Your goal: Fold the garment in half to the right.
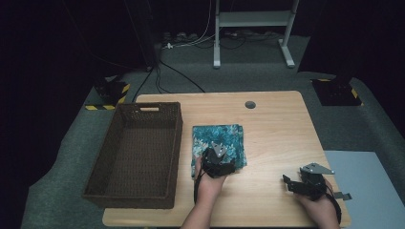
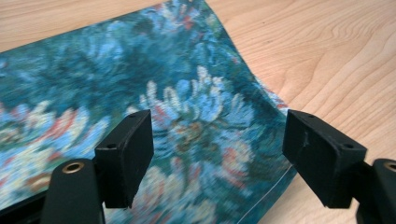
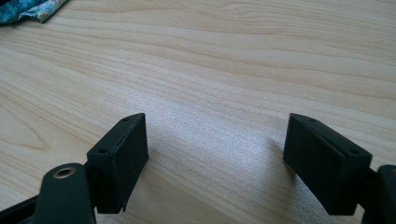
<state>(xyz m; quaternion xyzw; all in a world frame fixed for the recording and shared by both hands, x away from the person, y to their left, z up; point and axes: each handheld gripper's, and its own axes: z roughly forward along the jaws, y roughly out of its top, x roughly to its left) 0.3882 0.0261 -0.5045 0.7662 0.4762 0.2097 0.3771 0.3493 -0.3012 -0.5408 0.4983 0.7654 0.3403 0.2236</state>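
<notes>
Folded cloth: teal ground, crowded floral print in pale blue, white and touches of red-orange, woven texture plain in the left gripper view. Roughly rectangular, lying flat near the middle of the wooden surface, slightly toward 9 o'clock of centre. Layered edges visible at the near corner, one thin pale hem line running along the lower edge, that corner lifting a little off the wood. Print blurred toward the far side of the close view.

Left claw over the cloth's near edge, at about 6 o'clock of the cloth. In its own view, jaws wide apart, one over the print, the other at the cloth's right-hand border; contact with the fabric impossible to tell. Nothing clamped between them.

Wicker basket, dark brown, rectangular, with a handle slot in the far wall, just beside the cloth at 9 o'clock, its long side parallel to the cloth's edge.

Right claw well apart from the cloth, at about 4 o'clock, near the front right corner of the surface, held in a hand. Jaws spread apart in its own view, bare wood grain between them, a scrap of the teal cloth at 11 o'clock.

Small dark round grommet at 12 o'clock on the surface, beyond the cloth.
</notes>
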